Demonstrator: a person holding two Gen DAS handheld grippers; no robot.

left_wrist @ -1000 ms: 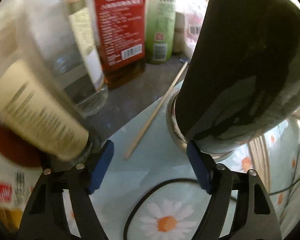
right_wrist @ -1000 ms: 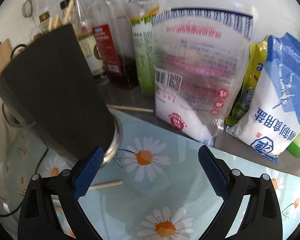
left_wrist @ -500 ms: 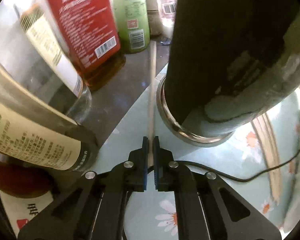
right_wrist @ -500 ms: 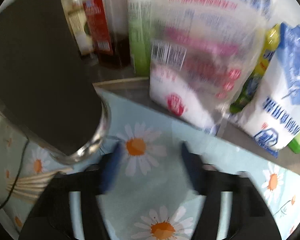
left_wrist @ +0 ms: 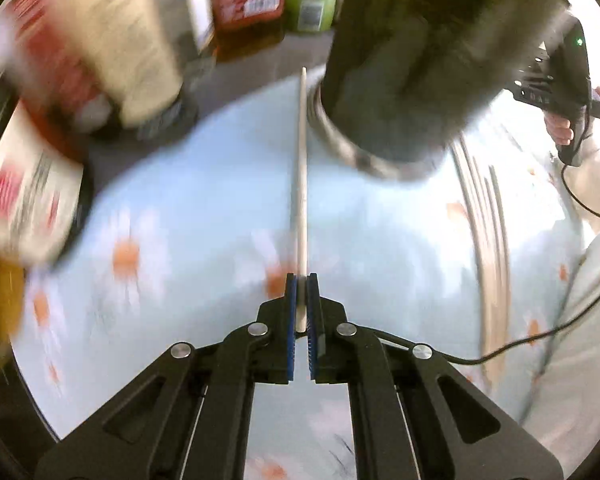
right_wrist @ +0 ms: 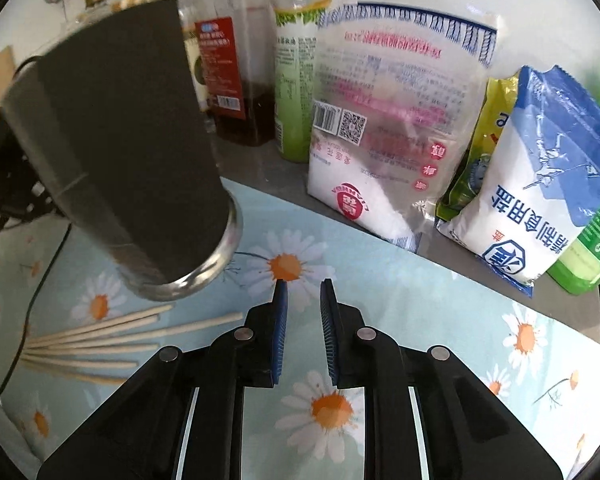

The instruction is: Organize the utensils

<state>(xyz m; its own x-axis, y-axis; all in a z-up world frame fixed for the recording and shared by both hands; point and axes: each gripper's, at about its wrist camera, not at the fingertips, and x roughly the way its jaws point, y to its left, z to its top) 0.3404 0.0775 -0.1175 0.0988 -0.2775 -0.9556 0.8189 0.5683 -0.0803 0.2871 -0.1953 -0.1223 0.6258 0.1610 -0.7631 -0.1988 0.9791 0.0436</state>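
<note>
Now, left fingers: my left gripper (left_wrist: 302, 300) is clenched on one chopstick (left_wrist: 301, 184), the blue pads pinching its near end.
Stick's long axis: it runs straight out from my fingertips, in line with the way they point, and its far tip ends just beside the base of the dark holder (left_wrist: 420, 60).
Way to the holder: the holder lies ahead and slightly to the right of the stick's tip in the left wrist view; its mouth is out of that view, so I judge the stick must be raised and tipped upright before it can drop in.
Right fingers: my right gripper (right_wrist: 303, 320) is closing with nothing between the pads, only the daisy cloth (right_wrist: 400, 300) showing in the gap.
Loose sticks: a fan of chopsticks (right_wrist: 100, 344) lies flat on the cloth off to the left of my right fingers, below the holder (right_wrist: 120, 140), long axes running crosswise to those fingers.
Nearer hand: I judge the left is the one placed for the coming move, since it alone carries a stick.
Risk: bottles (right_wrist: 236, 80) stand close behind the holder, so a wide swing could knock them.
</note>
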